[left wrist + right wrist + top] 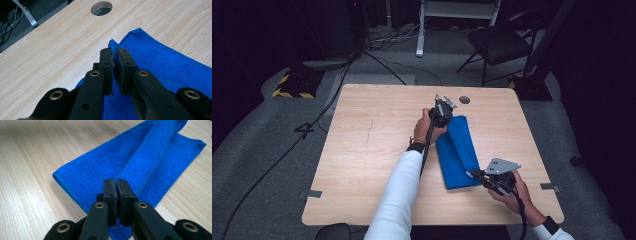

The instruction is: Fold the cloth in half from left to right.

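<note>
1. My left gripper [114, 61] has its jaws pinched on a raised corner of the blue cloth [458, 152] at its far end, near the round hole [464, 99] in the table [377, 145].
2. My right gripper [116, 185] is clamped on the cloth's near end, by the table's front right part; its jaws stand nearly together with a thin layer of cloth between them.
3. The cloth lies on the right half of the table, lengthwise away from me, with one long side folded over the other and the fold not yet flat.
4. Risk, as I judge it: each grip takes only a small bit of edge, so a sharp pull from either hand could slip the fabric out of the pads.
5. Risk: if my two hands move at different rates or heights, the folded layer could twist or slide off line, leaving the edges uneven.
6. Risk: the left gripper may hold only one layer at the corner; I cannot tell how many layers it has, and a lower layer could stay behind.
7. Risk: dragging the cloth low across the wood could bunch it.
8. Count: one blue cloth, two grippers, one table, one round hole; one black chair [499, 42] stands beyond.
</note>
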Demonstrator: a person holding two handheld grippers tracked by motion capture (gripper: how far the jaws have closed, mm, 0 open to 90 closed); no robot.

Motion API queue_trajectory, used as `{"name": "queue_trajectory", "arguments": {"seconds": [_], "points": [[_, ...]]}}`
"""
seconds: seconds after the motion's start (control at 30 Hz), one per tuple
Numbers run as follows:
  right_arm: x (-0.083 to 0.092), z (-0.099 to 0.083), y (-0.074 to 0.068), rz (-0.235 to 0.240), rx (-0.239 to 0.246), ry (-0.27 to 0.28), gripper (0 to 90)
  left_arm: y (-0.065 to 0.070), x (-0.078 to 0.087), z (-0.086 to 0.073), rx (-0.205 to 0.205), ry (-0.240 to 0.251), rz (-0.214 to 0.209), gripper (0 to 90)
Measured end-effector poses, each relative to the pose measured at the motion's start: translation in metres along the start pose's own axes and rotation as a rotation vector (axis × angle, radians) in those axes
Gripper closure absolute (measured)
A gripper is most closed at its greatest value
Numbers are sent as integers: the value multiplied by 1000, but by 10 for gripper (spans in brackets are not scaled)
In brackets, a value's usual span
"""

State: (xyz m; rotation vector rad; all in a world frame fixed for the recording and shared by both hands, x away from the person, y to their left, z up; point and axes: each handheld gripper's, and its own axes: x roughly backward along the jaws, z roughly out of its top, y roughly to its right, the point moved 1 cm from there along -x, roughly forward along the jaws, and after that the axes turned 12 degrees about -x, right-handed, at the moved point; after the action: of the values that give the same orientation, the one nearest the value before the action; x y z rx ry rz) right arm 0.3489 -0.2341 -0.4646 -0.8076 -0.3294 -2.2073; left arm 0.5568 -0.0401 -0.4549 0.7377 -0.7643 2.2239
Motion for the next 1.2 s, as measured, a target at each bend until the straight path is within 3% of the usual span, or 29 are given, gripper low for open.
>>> {"name": "queue_trajectory", "arguments": {"seconds": [0.33,0.43,0.53,0.63,0.77,0.87,0.97,1.07,1.2], "points": [[0,-1,-2,6,4,-16,842,8,-9,6,-12,-5,0,775],[-1,-2,-1,-14,0,-22,760,11,-10,8,0,2,7,641],[-1,-2,0,-27,-4,-29,711,11,-9,9,9,17,2,589],[0,-3,1,-39,-17,-32,615,10,-7,8,21,24,2,534],[1,-8,4,-40,-22,-63,447,6,-2,6,44,32,14,381],[3,-10,5,-66,-28,-61,352,1,3,6,56,44,27,254],[8,-7,9,-83,-61,-32,309,-3,9,6,70,59,27,199],[11,-6,13,-92,-67,-19,304,-4,15,3,48,52,29,193],[14,-5,18,-97,-78,-10,308,1,23,-6,28,60,-16,188]]}}
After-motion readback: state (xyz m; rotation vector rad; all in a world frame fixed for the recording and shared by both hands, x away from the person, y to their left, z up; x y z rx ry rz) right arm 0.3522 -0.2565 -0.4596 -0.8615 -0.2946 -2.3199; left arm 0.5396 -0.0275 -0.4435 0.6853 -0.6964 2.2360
